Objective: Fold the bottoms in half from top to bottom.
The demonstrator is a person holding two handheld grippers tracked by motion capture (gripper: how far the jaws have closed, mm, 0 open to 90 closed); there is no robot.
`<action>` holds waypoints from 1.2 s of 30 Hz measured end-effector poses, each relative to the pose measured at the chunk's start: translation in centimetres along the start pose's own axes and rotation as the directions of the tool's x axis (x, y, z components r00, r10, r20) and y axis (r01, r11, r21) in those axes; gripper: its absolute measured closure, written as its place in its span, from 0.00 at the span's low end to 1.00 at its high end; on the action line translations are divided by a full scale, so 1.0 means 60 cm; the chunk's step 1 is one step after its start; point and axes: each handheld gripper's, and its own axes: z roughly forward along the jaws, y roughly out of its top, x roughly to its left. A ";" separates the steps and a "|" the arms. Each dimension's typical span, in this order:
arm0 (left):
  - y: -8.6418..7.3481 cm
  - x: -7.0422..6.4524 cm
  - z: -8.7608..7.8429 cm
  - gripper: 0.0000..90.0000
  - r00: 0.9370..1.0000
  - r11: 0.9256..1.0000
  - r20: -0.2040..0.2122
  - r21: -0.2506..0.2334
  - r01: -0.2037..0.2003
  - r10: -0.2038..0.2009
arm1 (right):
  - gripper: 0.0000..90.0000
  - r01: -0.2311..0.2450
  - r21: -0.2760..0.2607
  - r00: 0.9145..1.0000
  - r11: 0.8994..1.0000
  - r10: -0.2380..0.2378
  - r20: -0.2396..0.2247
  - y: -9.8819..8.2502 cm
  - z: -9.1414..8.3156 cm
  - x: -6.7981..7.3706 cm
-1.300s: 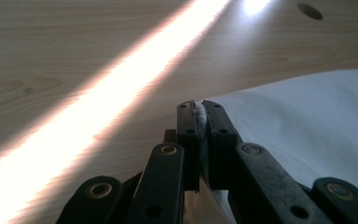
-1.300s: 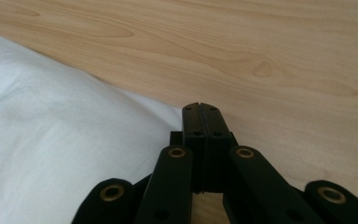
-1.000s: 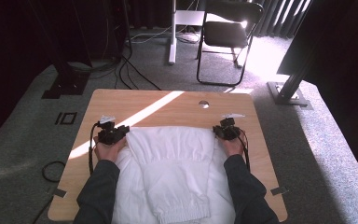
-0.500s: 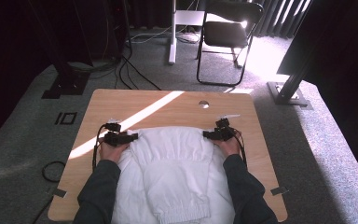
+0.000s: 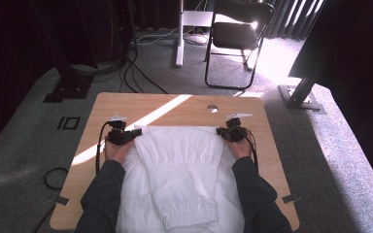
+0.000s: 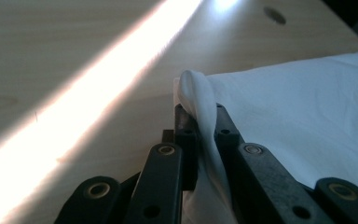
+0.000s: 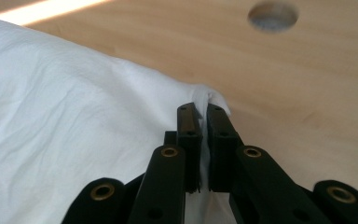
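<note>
One white garment (image 5: 179, 170) lies flat mid-table, running from table centre toward 6 o'clock, ribbed hem nearest the person, a folded layer on top. Its far edge runs 9-to-3 between the two grippers.

Left gripper (image 5: 132, 134) at the far-left corner of the cloth, roughly 10 o'clock from the garment's centre. Jaws just closed, now pinching a raised fold of white fabric (image 6: 200, 107); cloth bunches up between the pads in the left gripper view.

Right gripper (image 5: 222, 131) at the far-right corner, about 2 o'clock. Jaws also just closed, clamped on the corner of the cloth (image 7: 209, 100); thin fabric edge visible in the narrow gap in the right gripper view.

Wooden table (image 5: 126, 104) carries a sunlight stripe (image 5: 150, 116) running diagonally 7-to-1, and a round hole (image 5: 212, 108) at 12 o'clock near its far edge.

Beyond the table at 12: black folding chair (image 5: 233, 36) on grey carpet, cables (image 5: 136, 73) at 11.
</note>
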 end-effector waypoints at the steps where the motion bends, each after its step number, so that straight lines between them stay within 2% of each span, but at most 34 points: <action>1: 0.009 -0.003 -0.004 0.95 1.000 1.000 0.003 -0.018 -0.005 0.005 | 0.95 0.001 -0.020 1.000 1.000 -0.001 0.008 0.006 -0.006 0.000; 2: 0.009 -0.003 -0.004 0.95 1.000 1.000 0.003 -0.018 -0.005 0.005 | 0.95 0.001 -0.020 1.000 1.000 -0.001 0.008 0.006 -0.006 0.000; 3: 0.026 -0.007 -0.012 0.95 1.000 0.998 0.016 -0.066 -0.004 0.006 | 0.96 0.004 -0.085 1.000 0.996 -0.002 0.027 0.028 -0.030 -0.001; 4: 0.033 -0.008 -0.016 0.95 1.000 0.997 0.020 -0.081 -0.003 0.005 | 0.96 0.004 -0.085 1.000 0.996 -0.002 0.027 0.028 -0.030 -0.001; 5: 0.051 -0.013 -0.025 0.95 0.999 0.993 0.034 -0.114 -0.001 0.005 | 0.96 0.004 -0.137 1.000 0.991 0.001 0.031 0.042 -0.046 -0.002; 6: 0.057 -0.016 -0.029 0.95 0.999 0.992 0.040 -0.128 -0.001 0.006 | 0.96 0.007 -0.167 0.999 0.986 -0.001 0.034 0.049 -0.056 -0.001; 8: 0.065 -0.021 -0.036 0.95 0.999 0.989 0.051 -0.147 -0.004 0.011 | 0.96 0.009 -0.186 0.999 0.983 -0.002 0.039 0.054 -0.063 0.000; 10: 0.070 -0.033 -0.052 0.95 0.997 0.986 0.066 -0.166 -0.025 0.036 | 0.95 0.038 -0.234 0.999 0.971 -0.030 0.037 0.064 -0.085 0.006; 12: 0.065 -0.039 -0.063 0.95 0.996 0.984 0.074 -0.174 -0.038 0.052 | 0.95 0.063 -0.245 0.998 0.968 -0.057 0.032 0.060 -0.100 0.012; 14: 0.051 -0.042 -0.076 0.95 0.994 0.982 0.097 -0.182 -0.039 0.057 | 0.95 0.068 -0.259 0.998 0.964 -0.065 0.018 0.050 -0.112 0.016; 21: -0.024 -0.056 -0.126 0.94 0.982 0.980 0.152 -0.180 -0.081 0.109 | 0.95 0.085 -0.293 0.993 0.952 -0.106 -0.060 -0.023 -0.170 0.036; 22: -0.035 -0.059 -0.132 0.94 0.980 0.980 0.159 -0.174 -0.092 0.120 | 0.95 0.088 -0.285 0.991 0.954 -0.113 -0.071 -0.035 -0.176 0.040; 26: -0.084 -0.074 -0.145 0.93 0.976 0.982 0.142 -0.121 -0.147 0.163 | 0.95 0.145 -0.240 0.985 0.960 -0.163 -0.058 -0.086 -0.185 0.060; 28: -0.111 -0.078 -0.143 0.93 0.975 0.985 0.148 -0.088 -0.152 0.163 | 0.95 0.152 -0.207 0.984 0.966 -0.168 -0.062 -0.112 -0.183 0.065; 31: -0.148 -0.082 -0.132 0.92 0.977 0.988 0.149 -0.010 -0.153 0.153 | 0.95 0.142 -0.155 0.985 0.978 -0.156 -0.079 -0.149 -0.174 0.069; 32: -0.159 -0.083 -0.128 0.92 0.979 0.991 0.163 0.014 -0.130 0.126 | 0.95 0.142 -0.131 0.985 0.981 -0.154 -0.080 -0.160 -0.170 0.070; 33: -0.168 -0.086 -0.123 0.92 0.980 0.991 0.161 0.040 -0.125 0.117 | 0.95 0.148 -0.107 0.984 0.983 -0.157 -0.079 -0.170 -0.165 0.072; 36: -0.189 -0.097 -0.104 0.92 0.980 0.978 0.122 0.114 -0.172 0.158 | 0.95 0.160 -0.041 0.983 0.986 -0.163 -0.084 -0.193 -0.150 0.077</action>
